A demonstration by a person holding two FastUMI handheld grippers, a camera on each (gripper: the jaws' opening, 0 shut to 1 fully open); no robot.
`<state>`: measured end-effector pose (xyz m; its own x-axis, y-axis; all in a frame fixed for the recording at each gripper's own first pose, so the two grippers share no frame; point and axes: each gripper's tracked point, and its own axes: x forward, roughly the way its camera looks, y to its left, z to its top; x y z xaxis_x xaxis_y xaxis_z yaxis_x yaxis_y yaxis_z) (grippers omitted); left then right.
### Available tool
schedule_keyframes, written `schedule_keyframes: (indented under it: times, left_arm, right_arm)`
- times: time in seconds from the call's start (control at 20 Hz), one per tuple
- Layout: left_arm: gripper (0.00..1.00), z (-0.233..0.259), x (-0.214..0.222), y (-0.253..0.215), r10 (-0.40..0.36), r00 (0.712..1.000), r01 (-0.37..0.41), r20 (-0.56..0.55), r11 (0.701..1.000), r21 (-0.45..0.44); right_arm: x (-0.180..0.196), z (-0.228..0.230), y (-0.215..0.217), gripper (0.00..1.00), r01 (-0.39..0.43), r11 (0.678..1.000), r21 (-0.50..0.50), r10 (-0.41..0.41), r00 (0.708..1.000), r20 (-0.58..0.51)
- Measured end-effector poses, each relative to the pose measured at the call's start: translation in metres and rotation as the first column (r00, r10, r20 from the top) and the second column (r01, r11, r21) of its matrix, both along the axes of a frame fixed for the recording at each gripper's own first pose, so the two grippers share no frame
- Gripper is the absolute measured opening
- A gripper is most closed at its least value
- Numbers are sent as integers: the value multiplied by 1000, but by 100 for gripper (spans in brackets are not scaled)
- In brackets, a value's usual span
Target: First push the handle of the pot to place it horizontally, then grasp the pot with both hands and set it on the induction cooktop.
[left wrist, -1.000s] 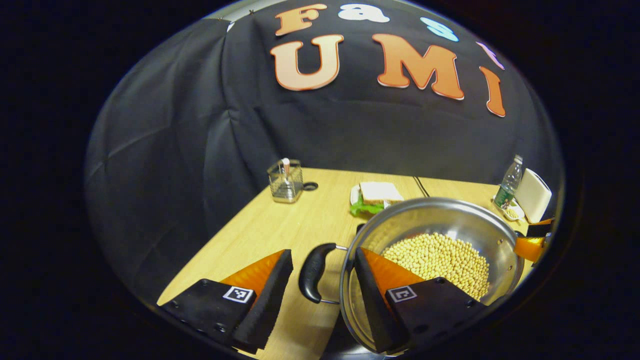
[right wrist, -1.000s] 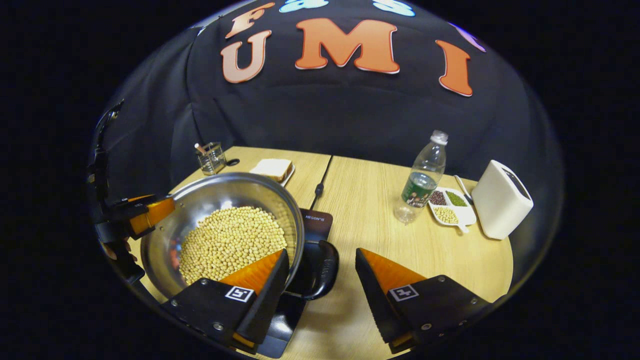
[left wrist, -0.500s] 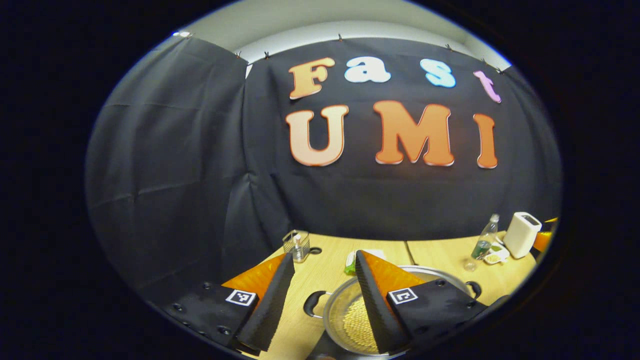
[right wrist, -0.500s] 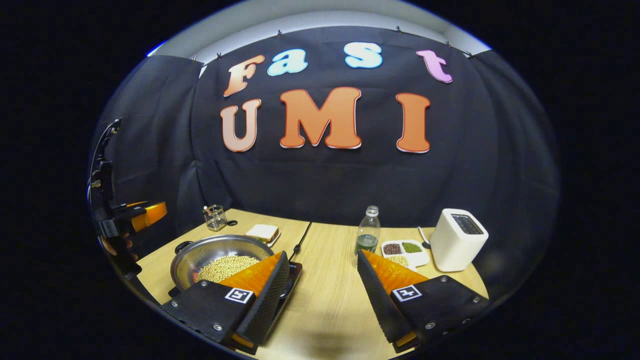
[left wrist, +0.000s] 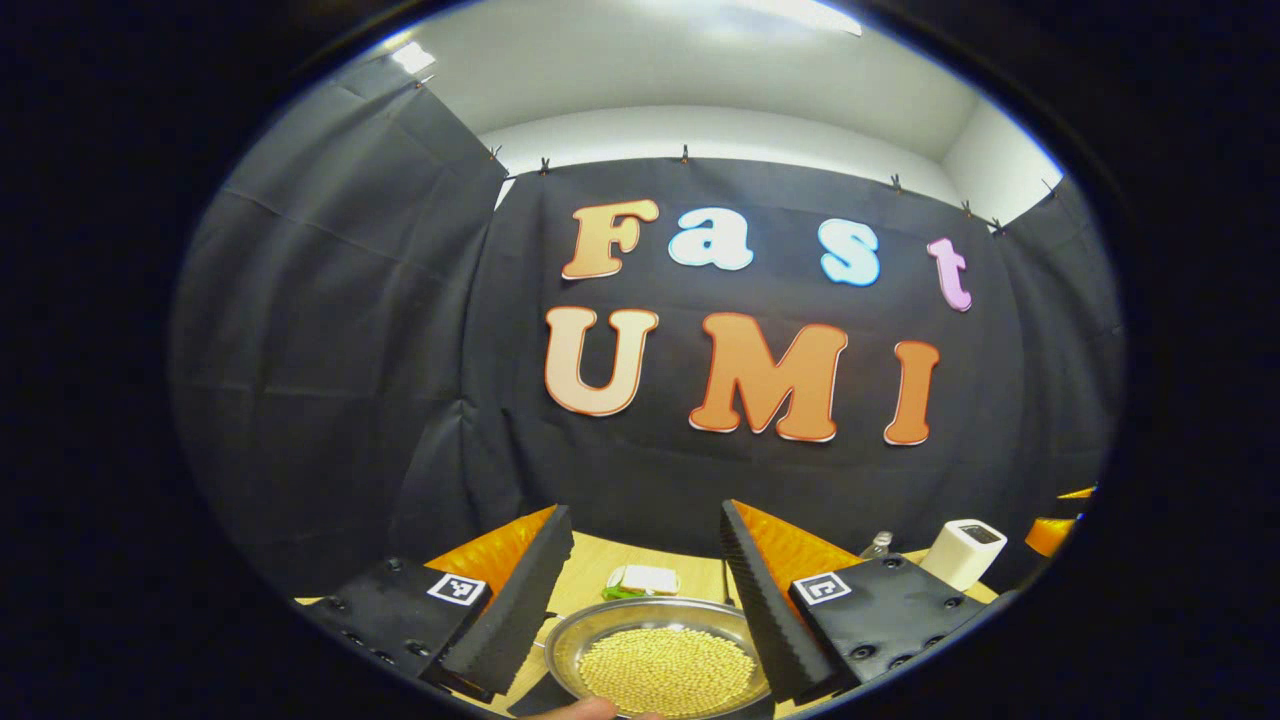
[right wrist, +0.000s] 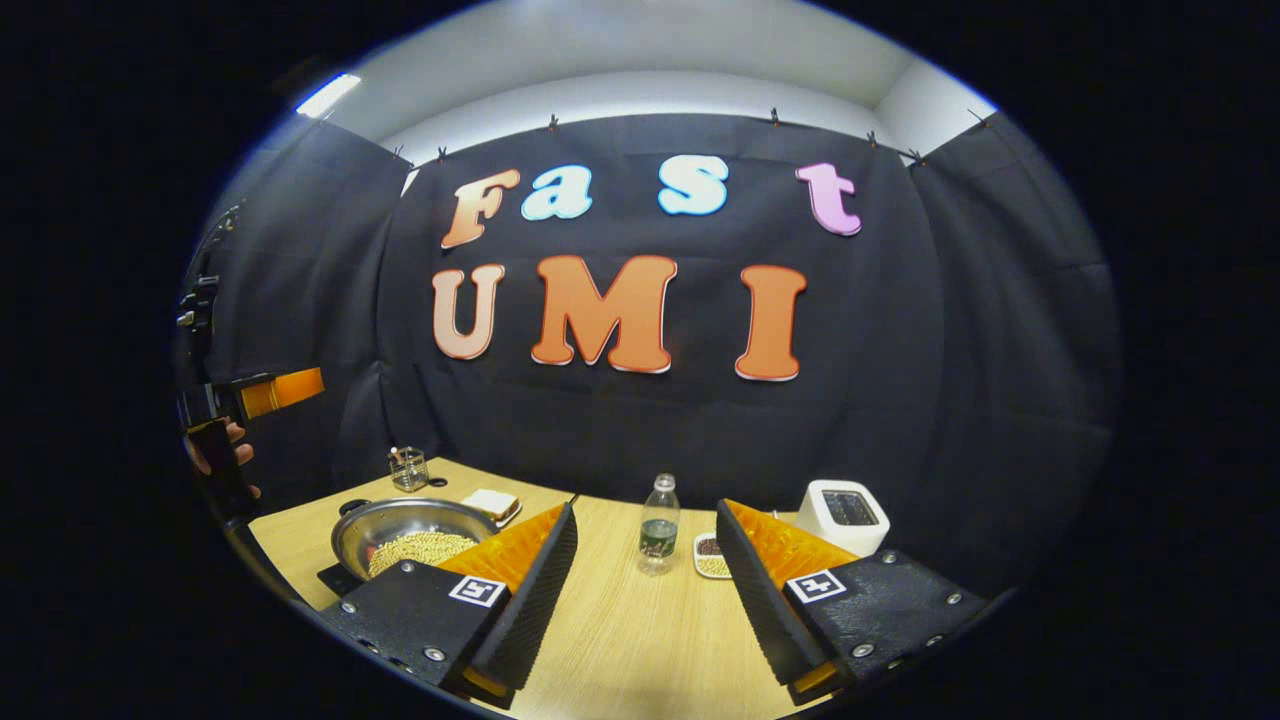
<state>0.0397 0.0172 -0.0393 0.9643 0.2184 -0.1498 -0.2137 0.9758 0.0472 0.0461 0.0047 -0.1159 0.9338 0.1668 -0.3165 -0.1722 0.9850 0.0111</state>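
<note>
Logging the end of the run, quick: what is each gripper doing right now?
Left gripper: open, holding nothing, above the pot.
Right gripper: open, holding nothing, above the table.

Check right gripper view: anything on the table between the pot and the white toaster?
Yes. In the right gripper view, a plastic bottle and a divided dish of beans stand between the pot and the toaster.

Wooden table [right wrist: 640,640], lower frame: induction cooktop [right wrist: 333,578] left; bottle [right wrist: 657,525], divided dish [right wrist: 710,556], white toaster [right wrist: 842,510] centre-right.
</note>
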Motion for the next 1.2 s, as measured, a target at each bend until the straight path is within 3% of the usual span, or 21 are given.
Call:
schedule_keyframes:
  times: [0.1, 0.35, 0.4, 0.5, 0.7, 0.8, 0.95, 1.2]
  left_arm:
    - [95, 13, -2, -16, -28, 999, 28, 24, 999, 18]
    - [96, 36, 3, -46, -86, 996, 88, 33, 994, -65]
    - [96, 42, 3, -51, -100, 994, 103, 38, 992, -78]
    - [96, 52, 5, -52, -109, 993, 112, 45, 990, -91]
    - [96, 67, 9, -64, -131, 991, 135, 39, 982, -134]
    - [96, 80, 12, -74, -156, 986, 162, 50, 976, -148]
    - [96, 104, 11, -82, -178, 980, 189, 90, 973, -130]
    - [96, 134, 5, -97, -213, 969, 218, 124, 976, -26]
  right_arm:
    - [-1, 18, -1, 87, -3, 1000, 11, 3, 1000, 26]
    - [-3, 72, 1, 88, -45, 999, 17, 43, 991, 124]
    - [-3, 81, 0, 92, -45, 999, 10, 43, 989, 143]
    - [-5, 97, -1, 89, -51, 999, 10, 48, 984, 174]
    - [3, 118, -12, 95, -33, 999, 26, 26, 974, 227]
    - [7, 116, -12, 92, -26, 998, 52, 14, 977, 213]
    - [16, 119, -19, 93, -12, 999, 36, 4, 977, 214]
    - [22, 142, -15, 93, -29, 999, 46, 17, 972, 234]
